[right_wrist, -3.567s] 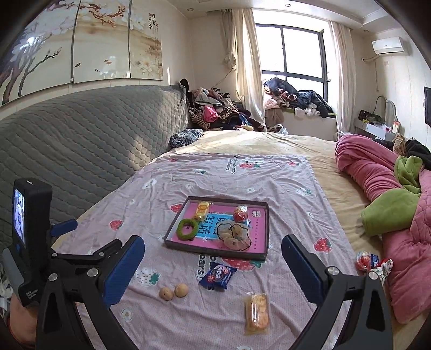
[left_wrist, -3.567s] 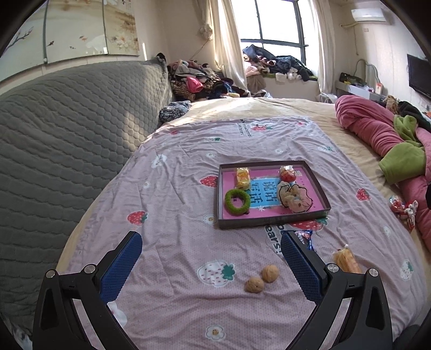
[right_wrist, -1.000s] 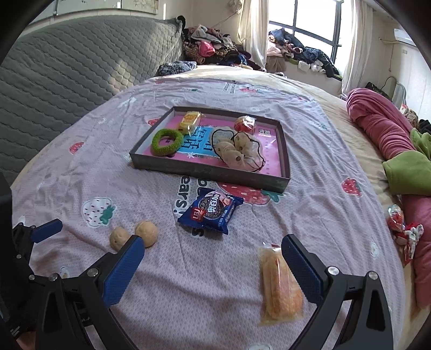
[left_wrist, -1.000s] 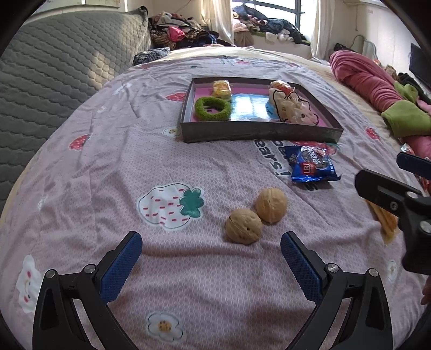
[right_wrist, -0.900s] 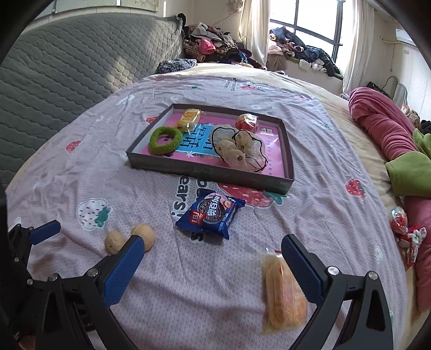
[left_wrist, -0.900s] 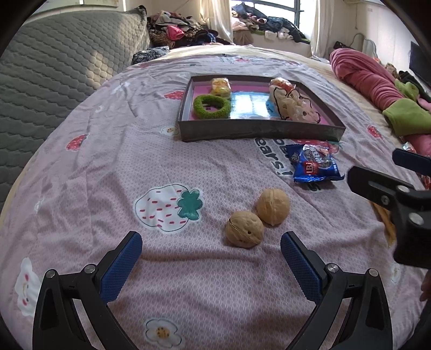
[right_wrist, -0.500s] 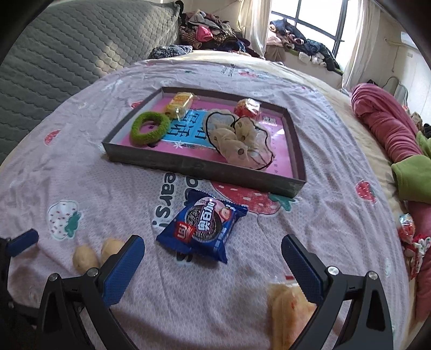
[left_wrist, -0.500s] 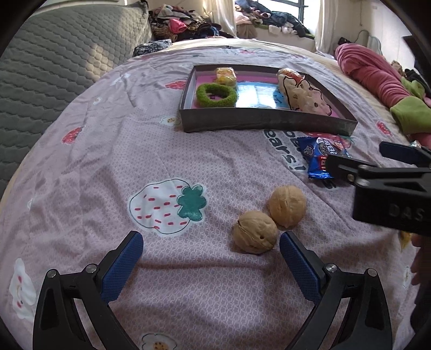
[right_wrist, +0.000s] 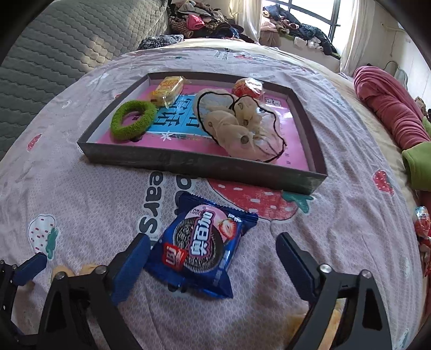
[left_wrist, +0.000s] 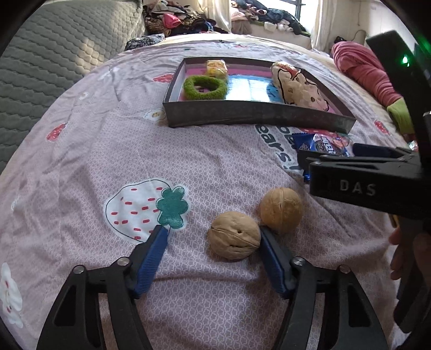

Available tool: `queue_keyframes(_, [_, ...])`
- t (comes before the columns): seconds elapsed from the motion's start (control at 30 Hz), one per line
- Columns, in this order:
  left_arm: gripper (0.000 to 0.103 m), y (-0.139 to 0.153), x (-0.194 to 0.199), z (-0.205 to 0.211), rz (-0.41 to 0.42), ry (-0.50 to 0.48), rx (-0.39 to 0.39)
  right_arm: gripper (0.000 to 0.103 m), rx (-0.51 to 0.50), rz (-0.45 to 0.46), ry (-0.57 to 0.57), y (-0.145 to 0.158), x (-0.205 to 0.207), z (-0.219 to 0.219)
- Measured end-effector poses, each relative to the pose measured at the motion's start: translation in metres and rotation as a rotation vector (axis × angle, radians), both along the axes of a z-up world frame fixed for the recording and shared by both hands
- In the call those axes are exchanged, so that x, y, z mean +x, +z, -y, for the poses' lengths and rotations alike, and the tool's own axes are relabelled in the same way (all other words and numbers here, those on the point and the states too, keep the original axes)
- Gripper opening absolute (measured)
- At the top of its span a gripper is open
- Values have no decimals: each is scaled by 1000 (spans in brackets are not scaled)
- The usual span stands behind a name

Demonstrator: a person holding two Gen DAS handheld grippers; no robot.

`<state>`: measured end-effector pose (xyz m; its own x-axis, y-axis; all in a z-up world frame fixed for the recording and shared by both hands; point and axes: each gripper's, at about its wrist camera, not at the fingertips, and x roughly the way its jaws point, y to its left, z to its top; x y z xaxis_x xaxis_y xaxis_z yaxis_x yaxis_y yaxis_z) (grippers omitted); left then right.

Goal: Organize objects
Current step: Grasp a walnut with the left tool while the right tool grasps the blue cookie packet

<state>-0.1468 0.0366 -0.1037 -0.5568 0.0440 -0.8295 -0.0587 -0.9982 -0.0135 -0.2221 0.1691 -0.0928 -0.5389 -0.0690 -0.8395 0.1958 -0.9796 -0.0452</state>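
Observation:
Two walnuts lie on the purple bedspread: the near walnut (left_wrist: 233,235) and the far walnut (left_wrist: 280,206) touching beside it. My left gripper (left_wrist: 212,239) is open, low over the bed, with the near walnut between its fingers and the right finger touching it. My right gripper (right_wrist: 212,247) is open, straddling a blue cookie packet (right_wrist: 200,243), which also shows in the left wrist view (left_wrist: 322,145). The dark tray (right_wrist: 199,163) holds a green ring (right_wrist: 133,118), a yellow snack (right_wrist: 167,87), a red candy (right_wrist: 247,86) and a cream scrunchie (right_wrist: 237,126).
A grey quilted headboard (left_wrist: 40,53) runs along the left. A pink blanket (right_wrist: 390,113) and green cloth (right_wrist: 417,167) lie at the right. A red wrapped snack (right_wrist: 421,223) sits at the bed's right edge. Clothes are piled by the window (right_wrist: 204,24).
Both grippers moved down and forward toward the bed. The left one has narrowed around the near walnut. The right one now straddles the cookie packet; the orange bread packet has passed under it.

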Motion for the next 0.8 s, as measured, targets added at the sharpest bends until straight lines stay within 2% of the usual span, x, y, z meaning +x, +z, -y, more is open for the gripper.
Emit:
queue_keyframes(0.1, [62, 0, -2, 0, -5, -4, 13, 76, -9, 2, 12, -1, -1, 3])
queue_keyframes(0.17, [53, 1, -1, 1, -12, -8, 18, 71, -2, 1, 19, -1, -1, 6])
queue_keyframes(0.23, [37, 1, -1, -1, -13, -15, 13, 69, 6, -5, 25, -1, 1, 7])
queue_keyframes(0.33, [36, 1, -1, 0, -12, -18, 20, 62, -12, -10, 35, 0, 3, 7])
queue_keyframes(0.63, [36, 3, -1, 5, -14, -18, 63, 61, -41, -16, 46, 5, 12, -2])
queue_keyframes(0.8, [36, 9, 3, 2, -27, -28, 59, 61, -59, -28, 43, 11, 20, -8])
